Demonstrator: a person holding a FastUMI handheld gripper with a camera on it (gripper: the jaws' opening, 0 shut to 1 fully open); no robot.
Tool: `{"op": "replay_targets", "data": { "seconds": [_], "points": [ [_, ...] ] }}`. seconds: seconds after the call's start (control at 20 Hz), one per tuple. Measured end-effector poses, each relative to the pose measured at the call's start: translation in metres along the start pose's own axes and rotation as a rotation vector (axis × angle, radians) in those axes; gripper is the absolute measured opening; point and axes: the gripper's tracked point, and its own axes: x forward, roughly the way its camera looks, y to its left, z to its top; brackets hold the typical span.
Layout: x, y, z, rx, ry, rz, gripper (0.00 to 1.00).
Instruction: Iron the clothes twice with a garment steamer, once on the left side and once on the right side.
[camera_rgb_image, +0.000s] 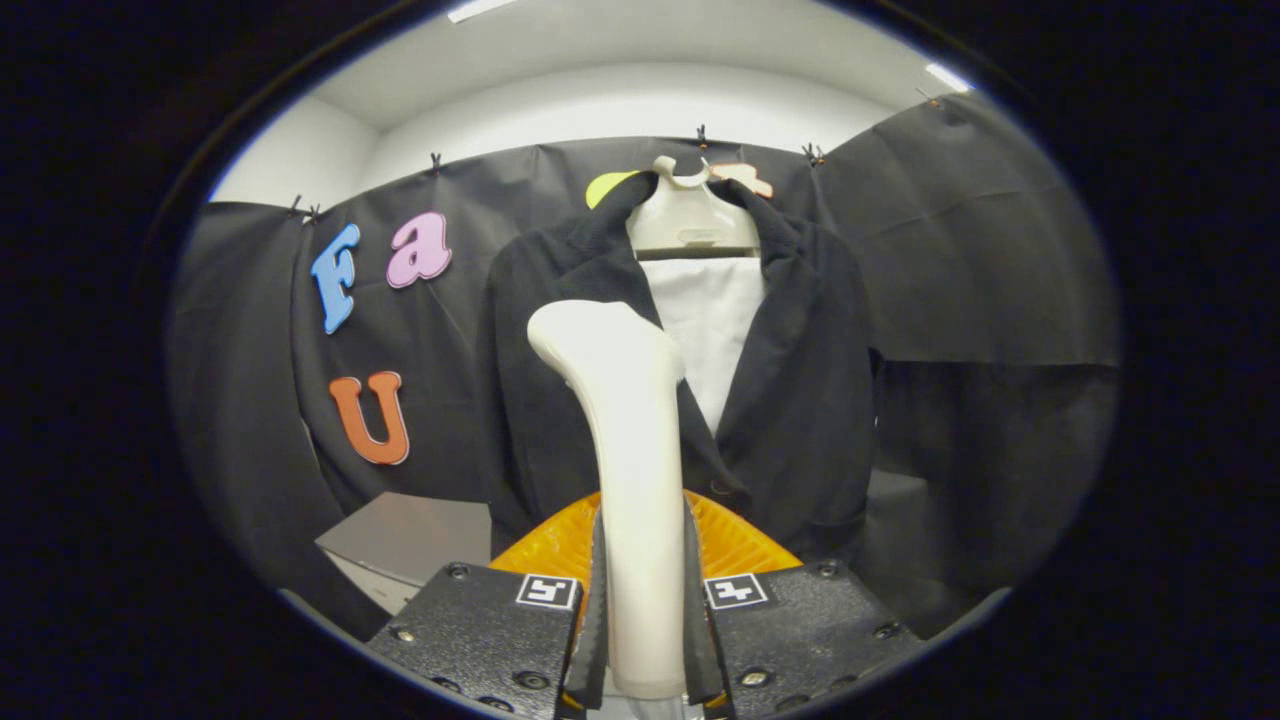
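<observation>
Gripper: the gripper (645, 640) was clamped on the steamer, a finger pressed against each side of its handle, nearest of all.
Steamer: the steamer (628, 430) stood upright between the fingers, its handle rising to a rounded head that tipped left; the head sat in front of the jacket's left half, near the left lapel. Whether it touched the cloth could not be told.
Orange base: a ribbed orange base (735, 545) showed just behind the fingers, on both sides of the handle.
Grey box: a grey box (410, 535) lay low on the left, beyond the fingers.
Jacket: a dark jacket (800, 400) hung open on a pale hanger (690, 220) against the far wall, with a white panel (710, 320) in the gap between its lapels.
Step in hand: judging by the grip and the head's place, the steamer was held and lined up for the left-side pass; no steam was visible.
Next move: it seemed to call for bringing the head onto the left front and drawing it along the cloth, then shifting across the white panel to the right front, keeping the grip firm so the handle would not twist.
</observation>
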Motion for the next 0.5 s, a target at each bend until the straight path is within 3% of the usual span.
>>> {"op": "replay_targets", "data": {
  "seconds": [0.5],
  "points": [
    [0.007, -0.012, -0.044, -0.037, 0.070, -0.020, 0.33]
  ]
}}
